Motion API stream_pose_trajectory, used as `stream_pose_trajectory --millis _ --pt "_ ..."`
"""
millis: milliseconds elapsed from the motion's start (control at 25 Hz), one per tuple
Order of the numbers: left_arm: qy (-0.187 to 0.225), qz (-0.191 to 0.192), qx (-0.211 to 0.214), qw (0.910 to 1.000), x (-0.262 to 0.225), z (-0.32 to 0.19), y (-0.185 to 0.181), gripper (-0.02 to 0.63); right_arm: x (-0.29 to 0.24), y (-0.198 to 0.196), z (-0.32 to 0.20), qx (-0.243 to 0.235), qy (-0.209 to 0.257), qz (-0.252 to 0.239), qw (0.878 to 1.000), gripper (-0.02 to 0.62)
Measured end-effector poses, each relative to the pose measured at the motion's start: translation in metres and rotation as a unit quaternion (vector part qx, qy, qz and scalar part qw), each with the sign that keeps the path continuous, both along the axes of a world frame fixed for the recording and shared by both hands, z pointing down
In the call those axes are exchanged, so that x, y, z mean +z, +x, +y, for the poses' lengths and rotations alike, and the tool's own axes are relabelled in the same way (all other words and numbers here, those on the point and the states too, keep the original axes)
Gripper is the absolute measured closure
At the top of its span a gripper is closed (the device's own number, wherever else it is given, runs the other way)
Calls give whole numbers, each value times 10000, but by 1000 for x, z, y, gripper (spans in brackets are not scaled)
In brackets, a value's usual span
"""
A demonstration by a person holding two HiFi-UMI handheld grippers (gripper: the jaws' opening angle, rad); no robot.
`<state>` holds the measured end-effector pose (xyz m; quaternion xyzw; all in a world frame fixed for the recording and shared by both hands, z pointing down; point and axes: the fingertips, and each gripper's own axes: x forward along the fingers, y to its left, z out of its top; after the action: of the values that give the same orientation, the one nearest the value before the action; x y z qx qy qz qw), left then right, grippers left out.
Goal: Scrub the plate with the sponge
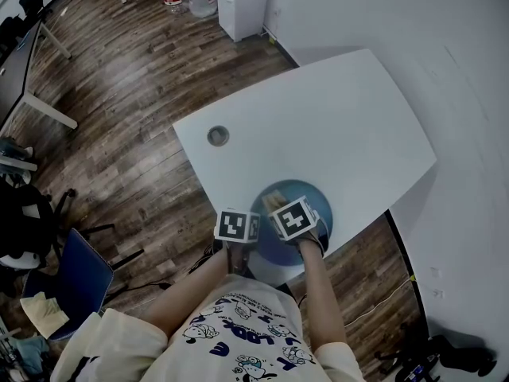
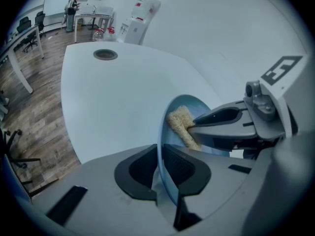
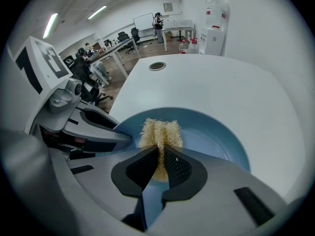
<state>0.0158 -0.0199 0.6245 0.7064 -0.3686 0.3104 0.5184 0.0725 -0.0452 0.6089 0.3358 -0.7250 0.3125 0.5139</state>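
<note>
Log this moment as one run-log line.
phase: scrub | left gripper: shut on plate rim | right gripper: shut on sponge, pressed to plate | plate: blue, at table near edge

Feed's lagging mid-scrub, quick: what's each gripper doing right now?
Left gripper: closed on the plate rim.
Right gripper: closed on the sponge.

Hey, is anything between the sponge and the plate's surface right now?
Nothing visible. The right gripper pinches the sponge directly over the plate; the left gripper only clamps the plate's rim, off to the side.
</note>
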Motion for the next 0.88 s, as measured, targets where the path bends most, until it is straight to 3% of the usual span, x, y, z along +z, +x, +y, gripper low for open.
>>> stream_pose_trajectory --millis 480,880 --pt "17 -83 -81 9999 2 -1 -4 561 1 -16 25 -224 -76 -66 9997 546" --pt "-17 2 -111 9999 0 0 -2 561 0 -18 37 -43 -128 -267 9996 546"
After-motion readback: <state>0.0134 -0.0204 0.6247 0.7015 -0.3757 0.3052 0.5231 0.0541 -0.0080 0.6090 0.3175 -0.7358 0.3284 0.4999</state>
